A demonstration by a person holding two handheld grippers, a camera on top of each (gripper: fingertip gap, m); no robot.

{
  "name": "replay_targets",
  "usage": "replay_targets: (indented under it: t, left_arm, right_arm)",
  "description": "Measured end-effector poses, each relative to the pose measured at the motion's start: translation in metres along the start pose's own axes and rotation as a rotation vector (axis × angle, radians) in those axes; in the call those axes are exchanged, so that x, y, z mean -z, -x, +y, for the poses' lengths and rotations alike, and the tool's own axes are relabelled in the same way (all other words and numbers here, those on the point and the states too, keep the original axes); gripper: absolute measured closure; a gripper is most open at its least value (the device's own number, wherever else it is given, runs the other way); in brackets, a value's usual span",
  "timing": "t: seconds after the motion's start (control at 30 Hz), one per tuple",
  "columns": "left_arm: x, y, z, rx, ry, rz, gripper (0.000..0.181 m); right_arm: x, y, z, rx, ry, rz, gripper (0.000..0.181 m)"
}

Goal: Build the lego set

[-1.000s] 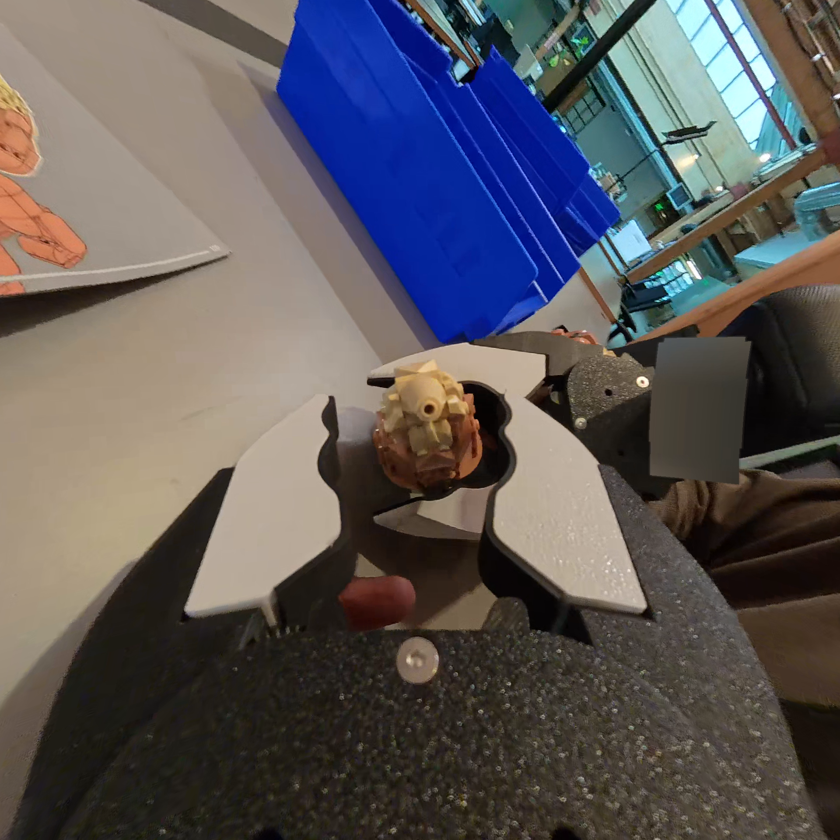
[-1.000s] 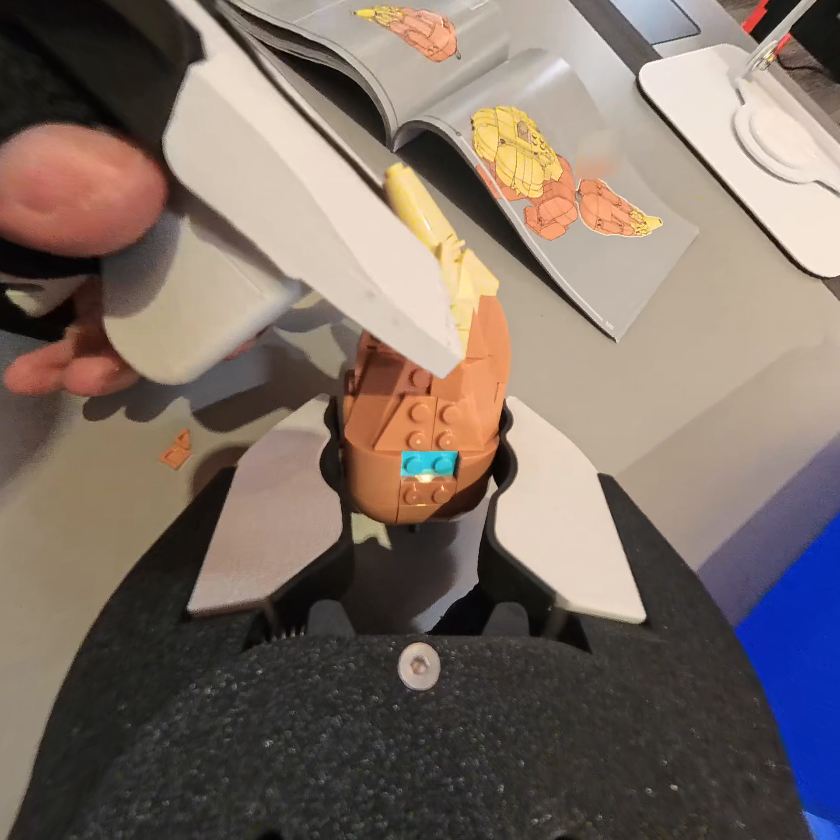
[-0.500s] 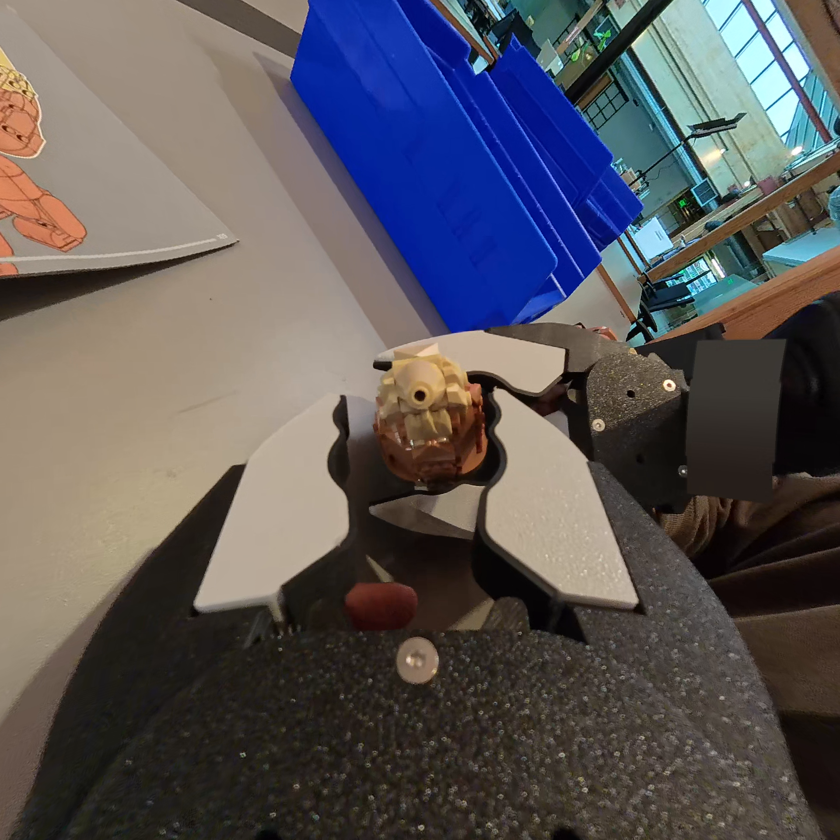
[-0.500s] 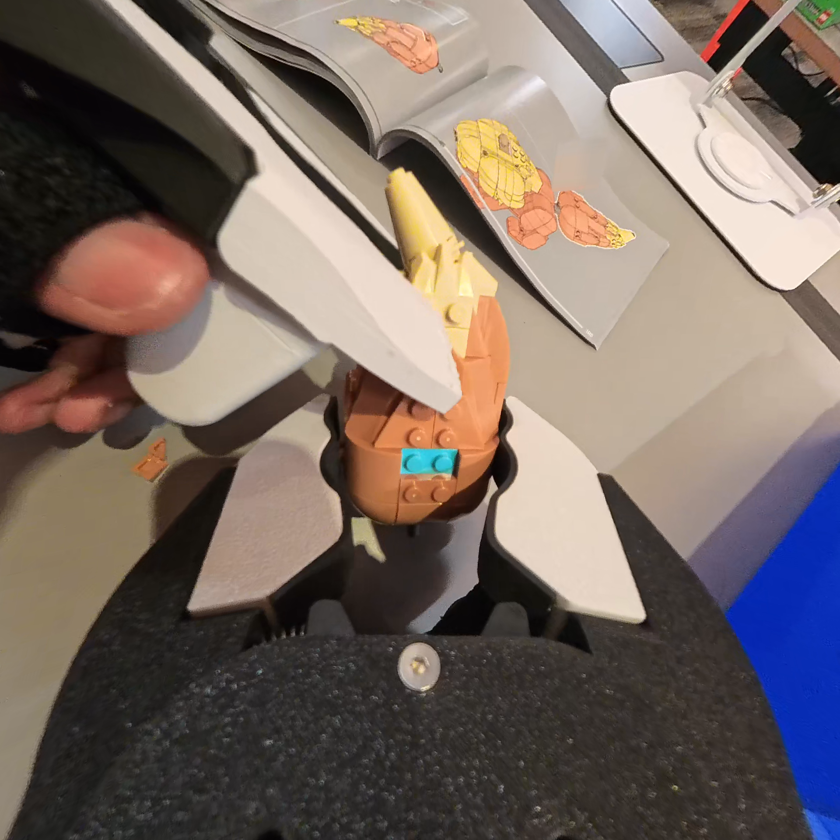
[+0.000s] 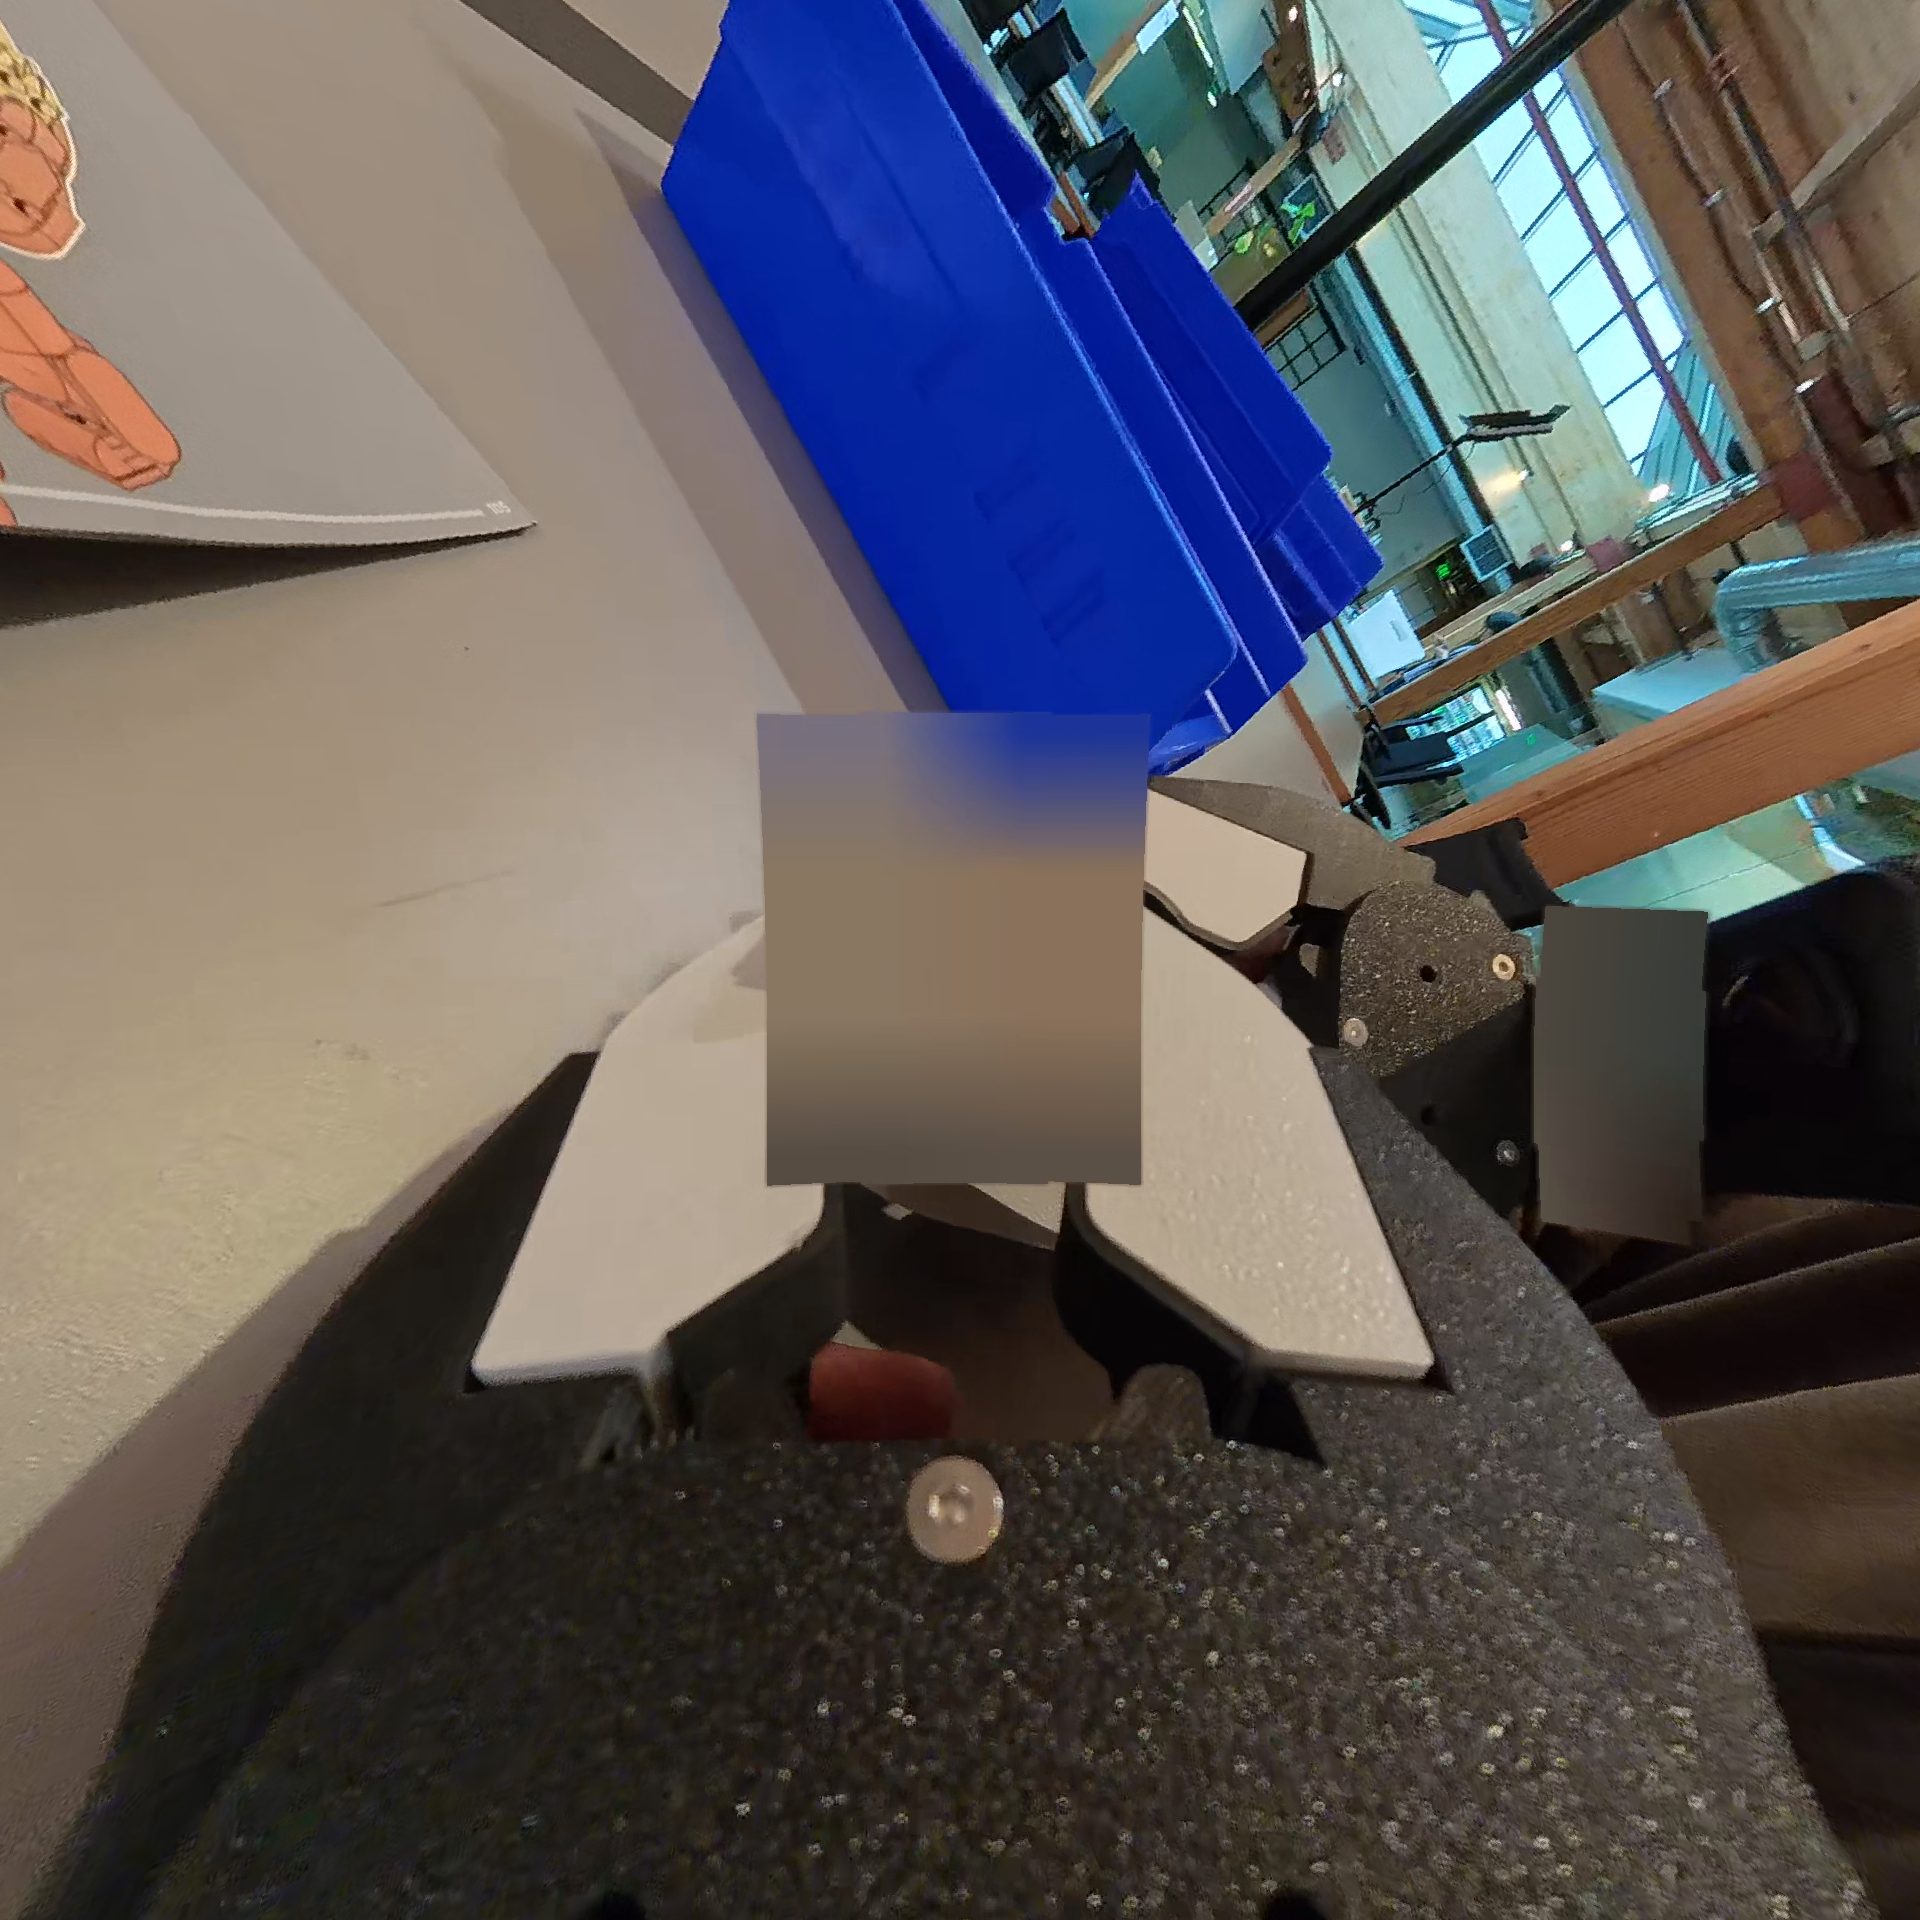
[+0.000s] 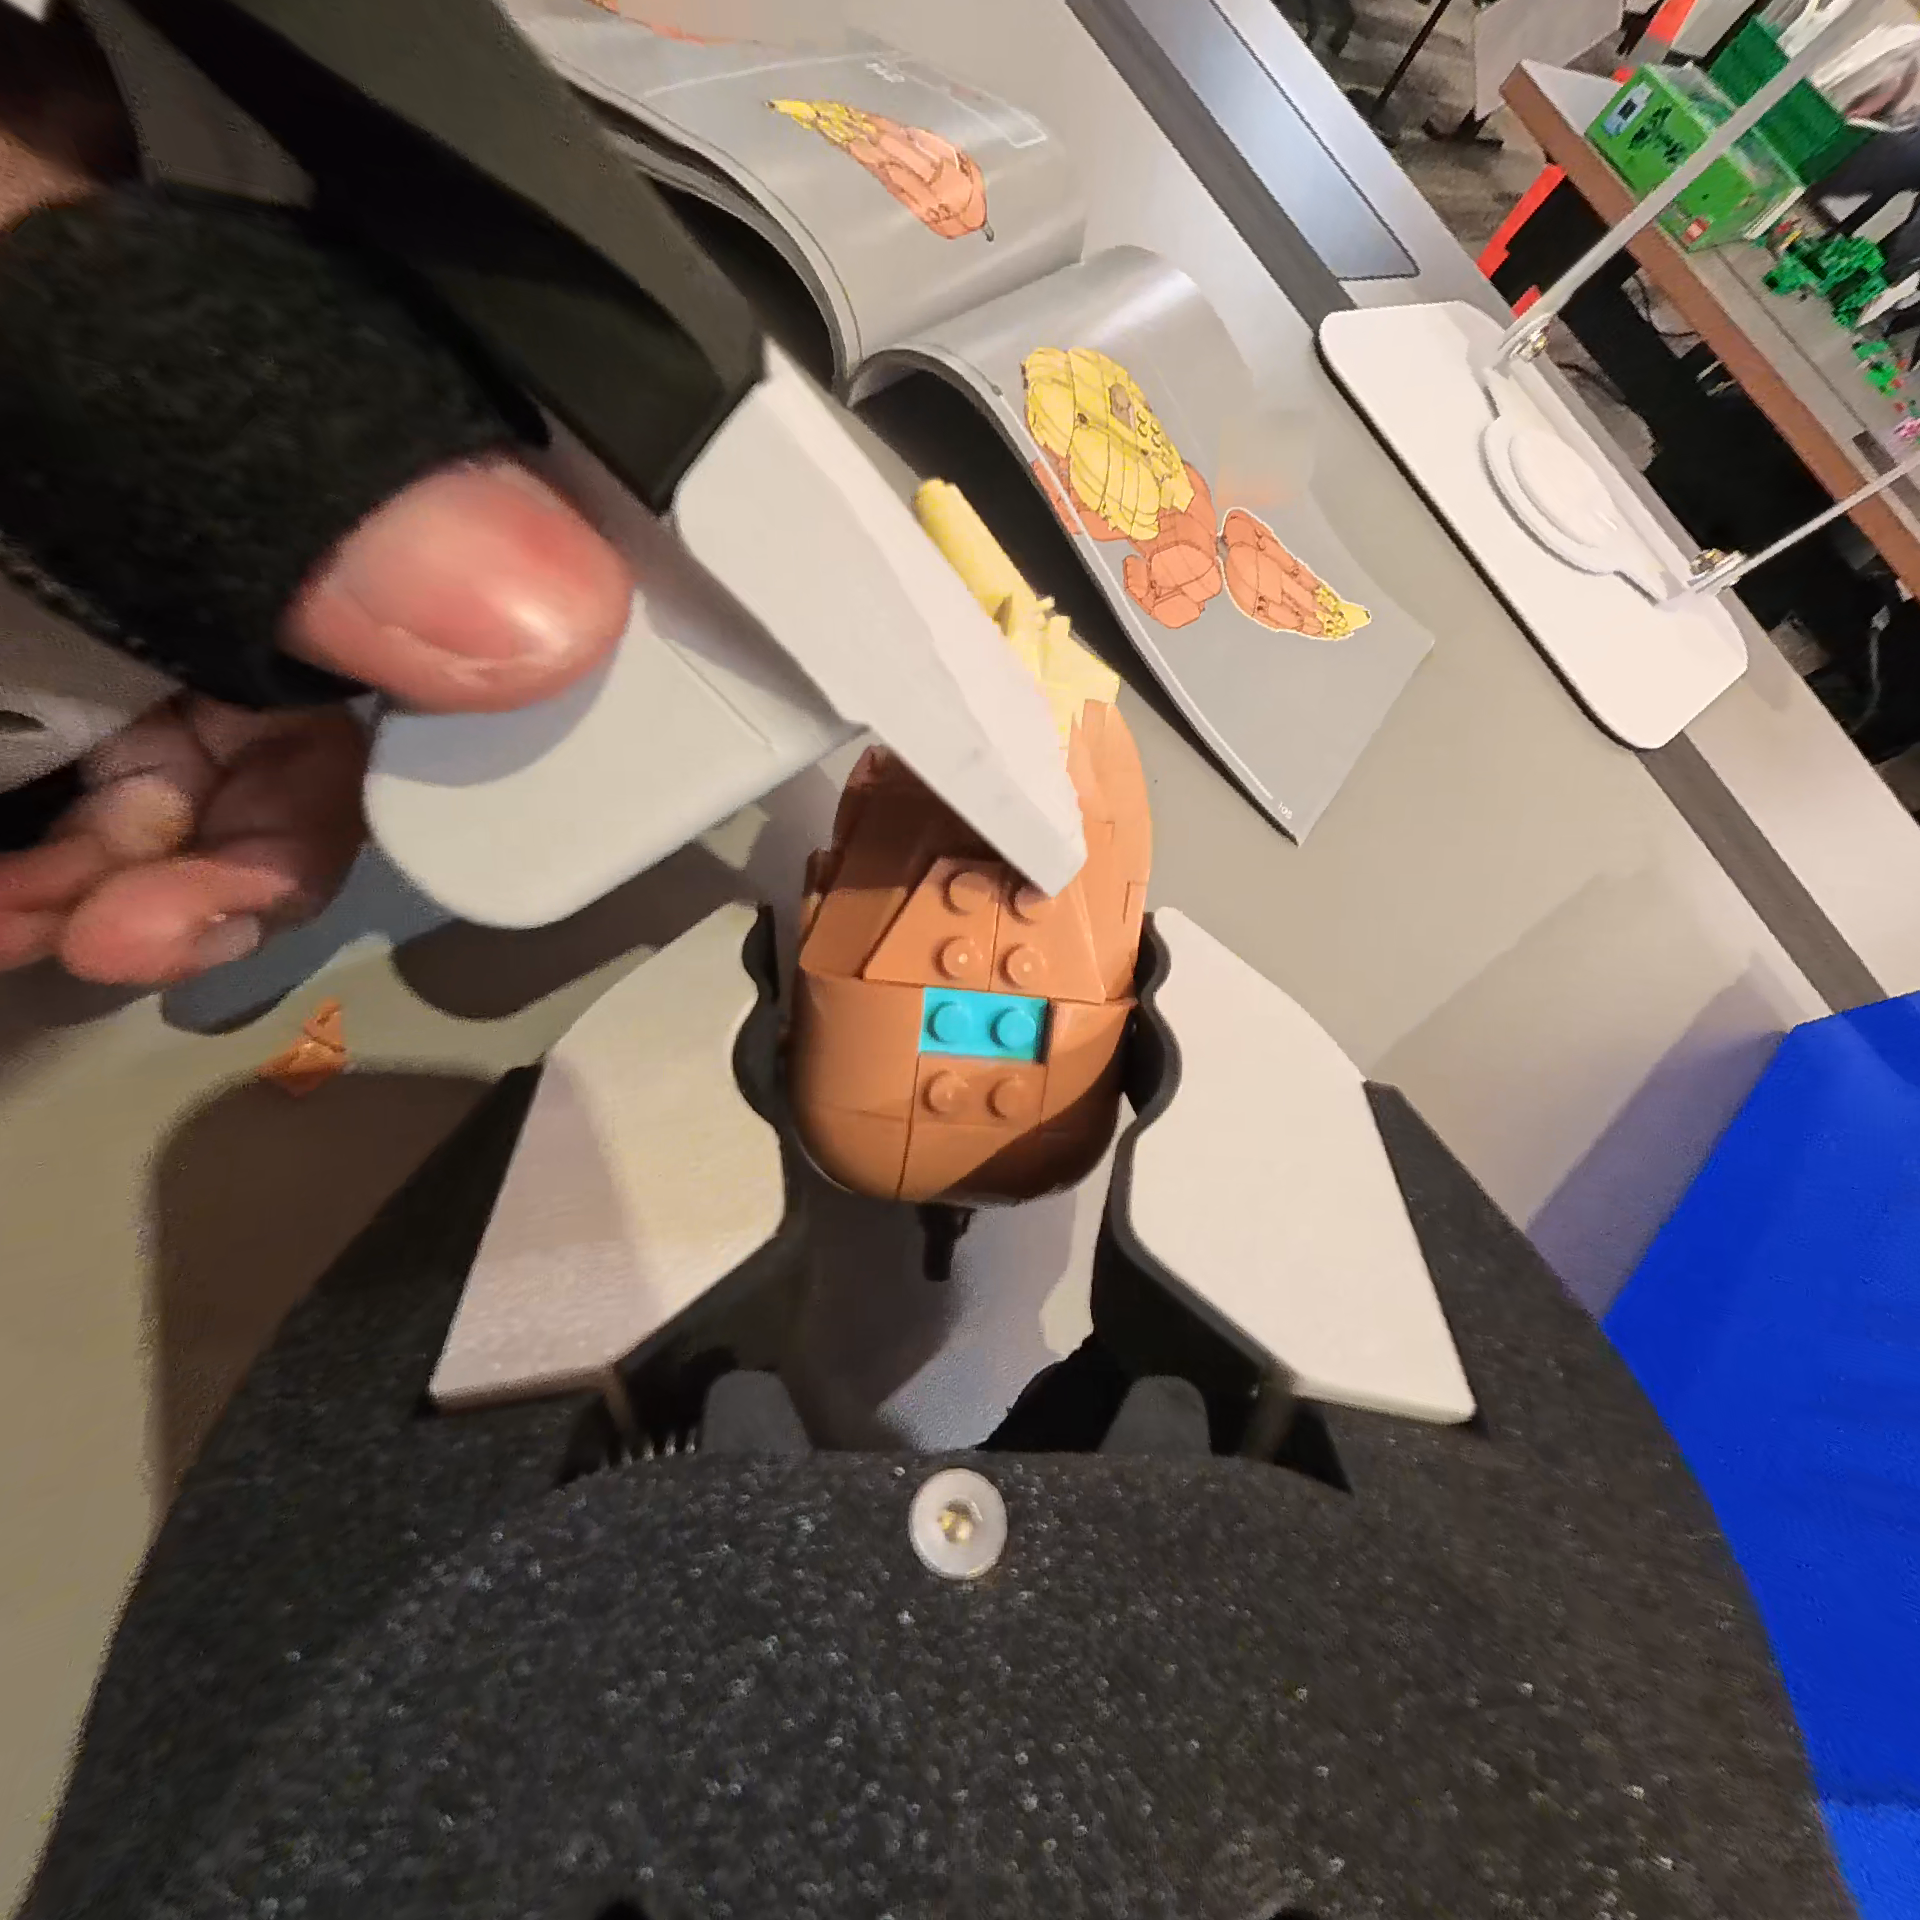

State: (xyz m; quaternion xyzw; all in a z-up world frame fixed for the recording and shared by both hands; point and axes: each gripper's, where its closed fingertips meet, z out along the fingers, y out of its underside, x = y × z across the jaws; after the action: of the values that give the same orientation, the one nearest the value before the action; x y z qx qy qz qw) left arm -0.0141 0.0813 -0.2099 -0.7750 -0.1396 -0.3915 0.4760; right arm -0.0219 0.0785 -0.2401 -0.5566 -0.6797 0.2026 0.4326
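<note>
While R gripper (image 6: 951,1049) clamps the model (image 6: 966,1049) above the table (image 6: 1507,935), L gripper (image 6: 883,748) presses its top, grip state unclear; a hard push could pop bricks loose.

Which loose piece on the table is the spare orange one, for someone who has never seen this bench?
Start from the open grey instruction booklet at the far side of the grey table in the right wrist view, then come down to the near left, under the person's hand. The small flat orange Lego piece lies there alone, the only brick apart from the model.
</note>
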Motion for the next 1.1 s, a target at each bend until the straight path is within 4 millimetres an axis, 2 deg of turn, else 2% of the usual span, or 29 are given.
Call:
replay_targets:
  t: [1.1]
  left_arm:
    - [0.0044, -0.0030, -0.0028, -0.010, -0.058, 0.055, 0.139]
  right_arm:
    - [0.0019, -0.0038, -0.0055, 0.100, -0.036, 0.096, 0.115]
